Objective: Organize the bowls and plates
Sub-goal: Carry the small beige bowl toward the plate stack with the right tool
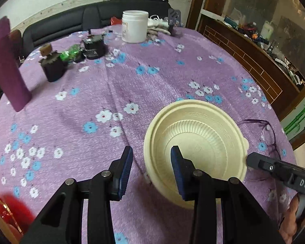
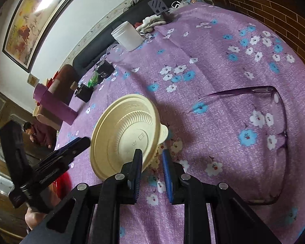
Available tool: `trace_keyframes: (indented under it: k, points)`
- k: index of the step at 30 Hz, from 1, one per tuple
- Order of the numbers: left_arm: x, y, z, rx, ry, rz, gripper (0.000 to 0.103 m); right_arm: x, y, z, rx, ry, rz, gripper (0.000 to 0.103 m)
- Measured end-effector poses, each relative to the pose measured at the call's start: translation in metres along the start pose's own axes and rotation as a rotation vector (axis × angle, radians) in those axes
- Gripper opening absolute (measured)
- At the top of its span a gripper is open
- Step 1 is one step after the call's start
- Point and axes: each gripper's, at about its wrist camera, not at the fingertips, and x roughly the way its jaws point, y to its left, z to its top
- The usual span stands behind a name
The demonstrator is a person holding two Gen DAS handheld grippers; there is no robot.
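Now cream bowl (image 2: 128,134) beside right gripper (image 2: 152,170) (jaws parted, empty).

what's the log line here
left claw: open, over bowl rim | right claw: open at bowl edge | bowl: on tablecloth

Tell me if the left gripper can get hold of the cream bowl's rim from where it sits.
Probably yes. The left gripper is open and already straddles the near rim of the cream bowl, one pad inside, one outside. Nothing lies between. The right gripper is open at the opposite rim, beside the glasses.
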Motion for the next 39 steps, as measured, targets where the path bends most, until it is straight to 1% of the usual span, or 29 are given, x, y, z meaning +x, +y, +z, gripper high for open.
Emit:
trace_keyframes:
  k: [1,2,4,7,10,13,17,19,22,25,27,28,30,33,34,36,39]
  points:
    - [0.005,-0.002,0.000,0.012,0.008,0.000,0.033,0.004,0.000,0.001,0.003,0.004,0.002,0.021]
    - [0.007,-0.003,0.000,0.013,0.009,0.005,0.019,0.007,0.000,0.001,0.006,0.007,0.000,0.021]
    - [0.007,-0.004,-0.004,0.023,0.002,0.029,0.014,0.013,0.000,0.001,0.012,0.003,0.002,0.021]
    - [-0.005,-0.003,-0.012,0.032,-0.020,0.028,0.014,0.012,0.001,-0.002,0.016,-0.013,-0.002,0.020]
    - [-0.021,-0.003,-0.024,0.054,-0.033,0.043,0.015,0.005,0.005,-0.006,0.013,-0.011,0.022,0.020]
    - [-0.039,0.001,-0.042,0.066,-0.040,0.058,0.016,-0.003,0.017,-0.014,-0.019,-0.009,0.040,0.020]
    - [-0.065,0.011,-0.073,0.066,-0.060,0.081,0.019,-0.006,0.034,-0.034,-0.070,0.019,0.058,0.020]
    - [-0.075,0.018,-0.090,0.050,-0.071,0.097,0.019,-0.004,0.045,-0.048,-0.111,0.041,0.054,0.020]
    - [-0.079,0.024,-0.108,0.044,-0.076,0.130,0.019,0.001,0.060,-0.066,-0.175,0.064,0.050,0.020]
    - [-0.077,0.029,-0.112,0.044,-0.088,0.145,0.020,0.010,0.073,-0.079,-0.246,0.064,0.008,0.022]
    - [-0.074,0.032,-0.112,0.042,-0.102,0.162,0.023,0.013,0.079,-0.082,-0.293,0.042,-0.036,0.022]
    - [-0.073,0.032,-0.111,0.049,-0.109,0.178,0.025,0.013,0.082,-0.084,-0.318,0.022,-0.071,0.022]
    - [-0.069,0.032,-0.110,0.054,-0.115,0.180,0.027,0.011,0.085,-0.086,-0.351,-0.010,-0.105,0.023]
    - [-0.063,0.028,-0.109,0.064,-0.115,0.173,0.027,0.011,0.086,-0.089,-0.376,-0.028,-0.136,0.023]
    - [-0.063,0.025,-0.109,0.071,-0.120,0.176,0.026,0.012,0.086,-0.090,-0.376,-0.028,-0.140,0.023]
    - [-0.065,0.018,-0.110,0.093,-0.145,0.202,0.025,0.014,0.084,-0.090,-0.358,-0.028,-0.124,0.022]
    - [-0.070,0.011,-0.112,0.121,-0.176,0.243,0.025,0.013,0.084,-0.092,-0.350,-0.036,-0.139,0.020]
